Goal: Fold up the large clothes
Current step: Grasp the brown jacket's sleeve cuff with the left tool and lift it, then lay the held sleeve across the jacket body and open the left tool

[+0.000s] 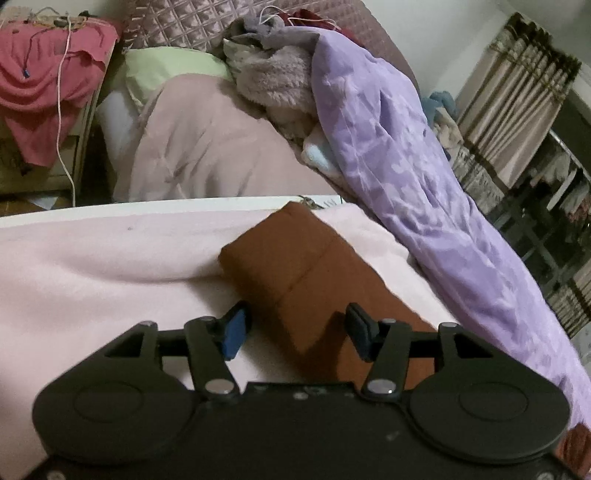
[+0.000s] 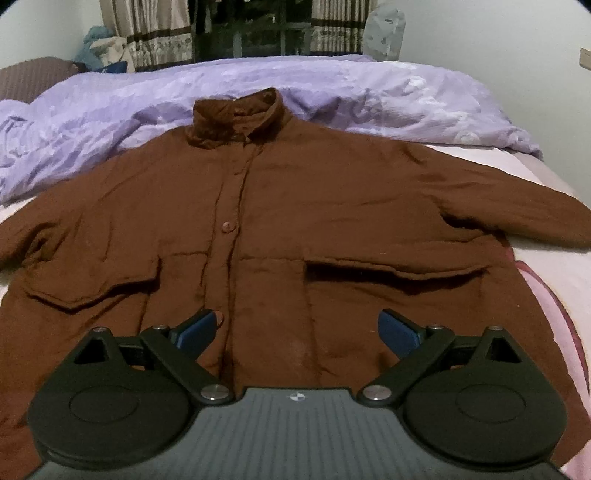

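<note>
A large brown jacket [image 2: 295,206] lies spread front-up on the pink sheet [image 2: 554,280], buttoned, collar at the far end, both sleeves out to the sides. My right gripper [image 2: 299,332] hovers over its lower front near the placket, jaws wide open with nothing between them. In the left wrist view one brown sleeve [image 1: 295,266] runs away from me across the pink sheet [image 1: 92,266]. My left gripper [image 1: 297,330] straddles the sleeve's near part with its jaws apart. One blue pad [image 1: 234,332] sits beside the sleeve's left edge and the other finger is over the cloth. Neither pad presses it.
A rumpled purple duvet [image 2: 258,85] lies bunched beyond the collar, and this duvet [image 1: 406,166] also runs along the sleeve's right side. A heap of pink blanket [image 1: 221,147], a green pillow [image 1: 173,70] and a fluffy garment sits behind. A red cloth [image 1: 44,81] drapes a bedside cabinet. Curtains [image 2: 155,33] hang at the far wall.
</note>
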`<move>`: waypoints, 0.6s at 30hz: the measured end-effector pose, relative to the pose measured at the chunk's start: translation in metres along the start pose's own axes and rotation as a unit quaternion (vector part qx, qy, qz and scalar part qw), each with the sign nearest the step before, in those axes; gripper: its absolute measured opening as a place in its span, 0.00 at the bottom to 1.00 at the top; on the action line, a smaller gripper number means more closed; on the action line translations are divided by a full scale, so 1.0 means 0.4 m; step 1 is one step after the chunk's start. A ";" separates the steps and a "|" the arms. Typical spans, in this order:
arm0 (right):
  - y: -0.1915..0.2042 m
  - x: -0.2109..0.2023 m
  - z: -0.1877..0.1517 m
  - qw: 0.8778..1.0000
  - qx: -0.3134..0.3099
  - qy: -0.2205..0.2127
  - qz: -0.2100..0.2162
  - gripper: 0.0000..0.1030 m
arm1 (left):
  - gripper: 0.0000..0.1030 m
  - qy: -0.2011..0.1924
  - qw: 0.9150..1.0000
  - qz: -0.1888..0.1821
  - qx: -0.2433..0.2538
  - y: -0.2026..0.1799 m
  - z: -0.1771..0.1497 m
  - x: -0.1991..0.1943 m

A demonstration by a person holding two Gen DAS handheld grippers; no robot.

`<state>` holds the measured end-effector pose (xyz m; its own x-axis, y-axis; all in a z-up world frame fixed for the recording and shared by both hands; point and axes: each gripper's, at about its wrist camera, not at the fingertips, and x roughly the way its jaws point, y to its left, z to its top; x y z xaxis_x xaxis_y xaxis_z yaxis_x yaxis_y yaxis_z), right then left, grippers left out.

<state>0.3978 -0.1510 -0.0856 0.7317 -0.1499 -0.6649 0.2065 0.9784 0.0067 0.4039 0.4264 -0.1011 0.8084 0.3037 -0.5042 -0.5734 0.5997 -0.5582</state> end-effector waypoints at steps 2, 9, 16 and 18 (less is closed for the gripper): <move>0.001 0.009 0.000 1.000 -0.004 0.004 0.000 1.00 | 0.46 0.005 1.000 -0.009 -0.005 -0.002 0.012 0.017; -0.034 0.024 0.010 0.999 0.014 0.020 0.023 0.83 | 0.08 -0.001 0.997 -0.071 0.008 -0.105 0.021 -0.049; -0.089 -0.011 0.019 0.999 0.029 -0.003 0.032 0.83 | 0.08 -0.004 0.969 -0.228 0.090 -0.423 -0.053 -0.249; -0.112 -0.023 0.020 0.999 0.038 -0.009 0.038 0.83 | 0.08 0.009 0.952 -0.285 0.115 -0.541 -0.111 -0.304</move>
<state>0.3872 -0.1945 -0.0739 0.7582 -0.0786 -0.6473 0.1983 0.9735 0.1141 0.4237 0.2268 0.0517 0.9756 -0.1308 -0.1762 0.0025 0.8097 -0.5869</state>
